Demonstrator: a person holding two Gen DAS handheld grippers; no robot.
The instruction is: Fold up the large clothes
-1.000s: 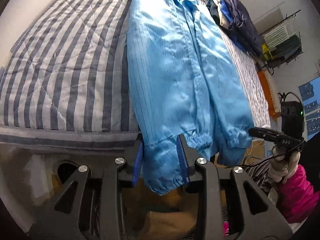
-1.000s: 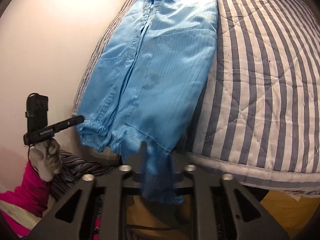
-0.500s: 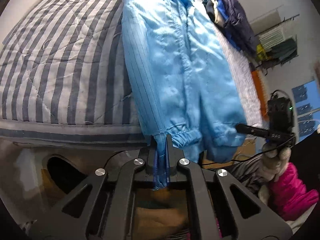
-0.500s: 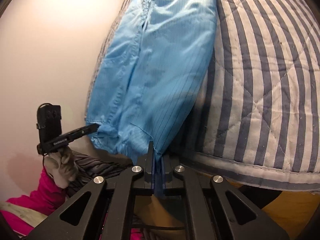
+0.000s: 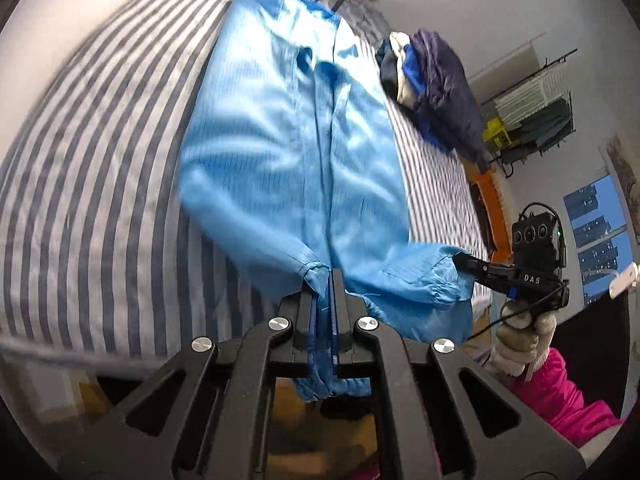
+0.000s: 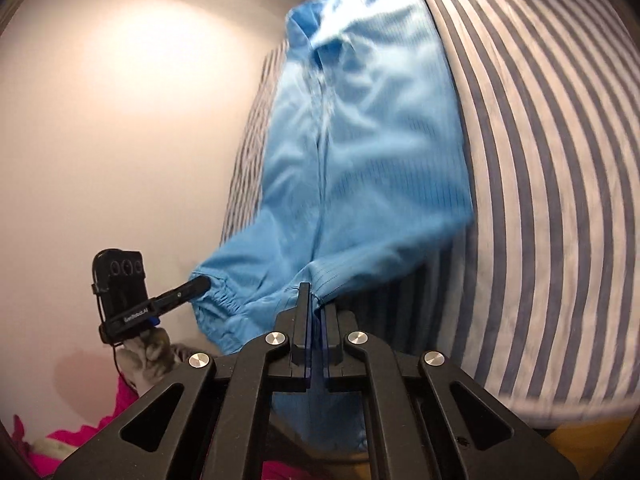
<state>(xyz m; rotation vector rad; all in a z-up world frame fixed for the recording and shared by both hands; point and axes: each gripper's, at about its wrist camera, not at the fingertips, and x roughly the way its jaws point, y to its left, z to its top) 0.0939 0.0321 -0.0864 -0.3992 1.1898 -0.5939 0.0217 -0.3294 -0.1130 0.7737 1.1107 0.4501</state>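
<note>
Both leg ends of the blue coverall (image 5: 292, 152) are pinched: the left tongs (image 5: 331, 276) are closed on one gathered cuff, and the right tongs (image 6: 316, 292) are closed on the other, cloth being seen between the pads in each wrist view. In the left view the right tongs (image 5: 466, 260) are seen gripping the neighbouring cuff just beside.

The main risk is judged to be a slip. The fabric looks thin and shiny, and only a narrow bite near the elastic hem is held, so a quick pull could draw the cuff out of the pads. A second risk is dragging: if the legs are carried toward the collar without enough lift, the body of the garment could be bunched or pulled along the striped quilt (image 5: 100, 160) rather than folded. If the two hands are not kept level and evenly apart, a skewed fold line could result.

The coverall lies lengthwise on the bed, collar at the far end, front closure running down the middle. Its upper part rests flat on the quilt, while the leg ends are raised off the near edge of the bed. Faint pinstripes and soft wrinkles are visible. A pile of dark clothes (image 5: 436, 88) sits well apart on the bed.
</note>
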